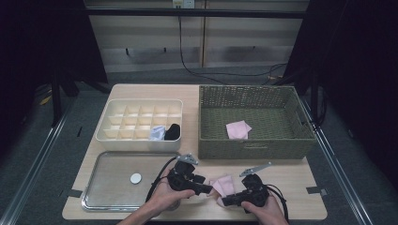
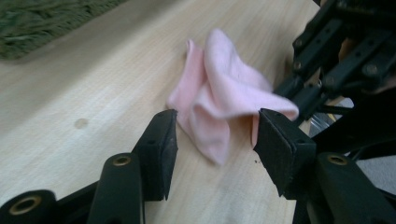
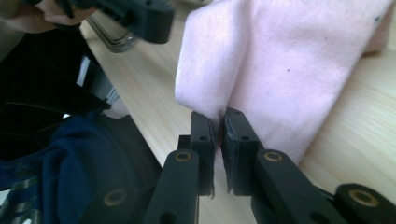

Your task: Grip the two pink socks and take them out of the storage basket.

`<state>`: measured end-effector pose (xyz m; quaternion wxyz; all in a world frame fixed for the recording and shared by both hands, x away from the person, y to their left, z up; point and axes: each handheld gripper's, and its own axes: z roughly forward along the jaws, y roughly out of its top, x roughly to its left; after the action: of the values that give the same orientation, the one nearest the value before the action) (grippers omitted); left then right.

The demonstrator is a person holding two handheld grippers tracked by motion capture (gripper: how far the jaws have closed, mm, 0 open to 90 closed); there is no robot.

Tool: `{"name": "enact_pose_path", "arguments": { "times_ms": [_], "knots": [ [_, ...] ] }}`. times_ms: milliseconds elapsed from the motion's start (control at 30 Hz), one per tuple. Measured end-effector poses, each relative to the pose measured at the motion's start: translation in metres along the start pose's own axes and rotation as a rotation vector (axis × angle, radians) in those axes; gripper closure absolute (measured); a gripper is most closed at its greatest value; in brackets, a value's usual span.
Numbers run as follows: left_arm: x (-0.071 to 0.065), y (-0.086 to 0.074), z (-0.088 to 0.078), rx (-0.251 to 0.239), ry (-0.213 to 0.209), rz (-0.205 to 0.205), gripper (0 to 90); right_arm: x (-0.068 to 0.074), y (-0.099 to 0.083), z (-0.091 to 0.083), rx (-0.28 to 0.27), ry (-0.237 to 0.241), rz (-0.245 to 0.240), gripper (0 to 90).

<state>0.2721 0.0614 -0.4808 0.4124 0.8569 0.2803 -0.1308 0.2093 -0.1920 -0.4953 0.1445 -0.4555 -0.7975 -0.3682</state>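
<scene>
A crumpled pink cloth (image 1: 225, 183) lies on the wooden table near its front edge, between both grippers. In the left gripper view the cloth (image 2: 219, 93) rises in a fold, and my left gripper (image 2: 217, 140) stands open with its pads on either side of the cloth's near corner, not pressing it. My right gripper (image 3: 219, 135) is shut on a pinched edge of the pink cloth (image 3: 280, 56). From above, the left gripper (image 1: 207, 189) points right and the right gripper (image 1: 223, 201) points left, tips close together at the cloth.
A green woven basket (image 1: 253, 149) stands behind the grippers with another pink cloth (image 1: 238, 129) inside. A white divided organiser (image 1: 117, 137) at back left holds a pale blue item (image 1: 157, 133) and a black item (image 1: 172, 132). A metal tray (image 1: 108, 199) at front left carries a white disc (image 1: 135, 178).
</scene>
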Motion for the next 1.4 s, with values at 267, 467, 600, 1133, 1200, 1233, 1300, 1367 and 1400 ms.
{"name": "enact_pose_path", "arguments": {
  "times_ms": [267,467,600,1133,1200,1233,1300,1367,1400],
  "knots": [
    [0.001,0.002,-0.003,-0.04,-0.013,0.003,47.0,0.009,0.008,0.007,-0.009,-0.008,-0.05,86.0],
    [-0.001,0.006,0.004,-0.03,-0.036,0.021,57.2,0.012,0.012,0.005,-0.005,0.005,-0.08,86.4],
    [0.002,0.005,0.008,0.007,-0.009,0.048,81.8,0.012,0.011,0.003,-0.008,-0.013,-0.076,86.4],
    [-0.001,0.004,0.019,0.042,-0.034,0.048,51.4,0.011,0.02,-0.036,-0.204,-0.062,-0.088,86.7],
    [-0.001,0.005,0.018,0.03,-0.028,0.054,47.3,0.013,0.023,-0.042,-0.228,-0.05,-0.098,86.7],
    [-0.002,0.005,0.017,0.026,-0.039,0.055,47.1,0.014,0.024,-0.044,-0.241,-0.051,-0.098,86.7],
    [-0.005,0.006,0.017,0.023,-0.043,0.065,45.3,0.016,0.026,-0.048,-0.259,-0.039,-0.105,86.8],
    [-0.007,0.007,0.017,0.022,-0.041,0.076,44.4,0.02,0.029,-0.052,-0.281,-0.038,-0.116,86.7],
    [-0.007,0.008,0.017,0.023,-0.047,0.087,45.9,0.021,0.031,-0.054,-0.289,-0.029,-0.124,86.8]
  ]
}}
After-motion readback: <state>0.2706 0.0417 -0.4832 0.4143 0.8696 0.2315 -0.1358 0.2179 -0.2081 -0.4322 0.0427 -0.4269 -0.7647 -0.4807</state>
